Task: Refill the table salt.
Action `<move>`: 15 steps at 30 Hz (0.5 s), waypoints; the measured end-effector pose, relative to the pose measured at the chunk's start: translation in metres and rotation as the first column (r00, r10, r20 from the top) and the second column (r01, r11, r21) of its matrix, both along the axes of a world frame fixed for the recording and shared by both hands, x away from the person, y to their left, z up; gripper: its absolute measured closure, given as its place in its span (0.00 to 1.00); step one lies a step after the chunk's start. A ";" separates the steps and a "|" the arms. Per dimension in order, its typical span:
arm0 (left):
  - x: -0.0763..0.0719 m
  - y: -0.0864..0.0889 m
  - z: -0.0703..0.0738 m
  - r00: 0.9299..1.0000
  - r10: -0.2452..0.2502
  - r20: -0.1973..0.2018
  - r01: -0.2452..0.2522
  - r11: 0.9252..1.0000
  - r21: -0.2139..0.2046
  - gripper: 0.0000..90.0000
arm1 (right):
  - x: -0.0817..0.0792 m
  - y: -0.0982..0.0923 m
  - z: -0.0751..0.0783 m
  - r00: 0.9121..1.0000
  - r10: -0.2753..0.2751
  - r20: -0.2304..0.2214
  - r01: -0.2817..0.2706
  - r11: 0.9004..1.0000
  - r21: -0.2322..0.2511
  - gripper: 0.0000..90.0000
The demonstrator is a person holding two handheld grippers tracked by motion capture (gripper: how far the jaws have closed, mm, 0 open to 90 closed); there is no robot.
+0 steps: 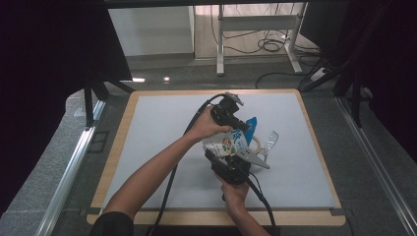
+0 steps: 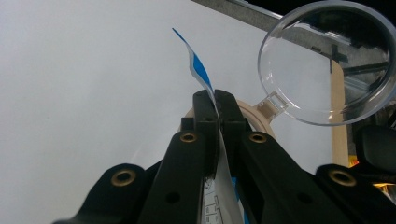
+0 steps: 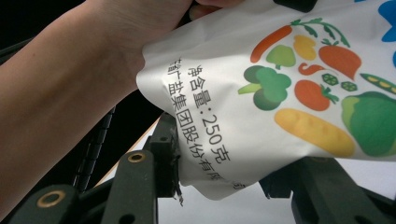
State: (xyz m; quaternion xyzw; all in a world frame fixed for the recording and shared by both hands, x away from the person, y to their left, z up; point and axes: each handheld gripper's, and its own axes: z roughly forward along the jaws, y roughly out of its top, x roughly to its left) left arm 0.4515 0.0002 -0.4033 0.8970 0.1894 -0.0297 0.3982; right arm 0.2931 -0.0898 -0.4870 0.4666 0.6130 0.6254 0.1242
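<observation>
My left claw [image 2: 217,105] is pressed tight on the thin blue-and-white top edge of the pouch [image 2: 198,70], which stands up between its tips. My right claw [image 3: 224,168] clamps the pouch's lower corner, the printed vegetables just above its jaws. Beyond my left claw's tips, to the right, stands a clear lid [image 2: 327,60], hinged to a beige ring.

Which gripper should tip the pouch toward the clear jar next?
Left, probably. The left gripper is shut on the pouch's thin top edge right beside the jar's open mouth. The right gripper grips the pouch's lower body and can steady it.
</observation>
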 end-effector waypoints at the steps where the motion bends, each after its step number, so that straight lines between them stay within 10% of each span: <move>1: 0.000 0.000 0.000 1.000 0.001 -0.001 -0.001 1.000 -0.001 1.00 | 0.000 0.000 0.000 1.000 0.001 0.001 -0.001 1.000 -0.001 0.64; 15: 0.000 -0.001 0.000 1.000 0.009 -0.003 -0.009 1.000 0.011 1.00 | 0.000 -0.001 0.001 1.000 0.008 -0.004 -0.008 1.000 0.010 0.64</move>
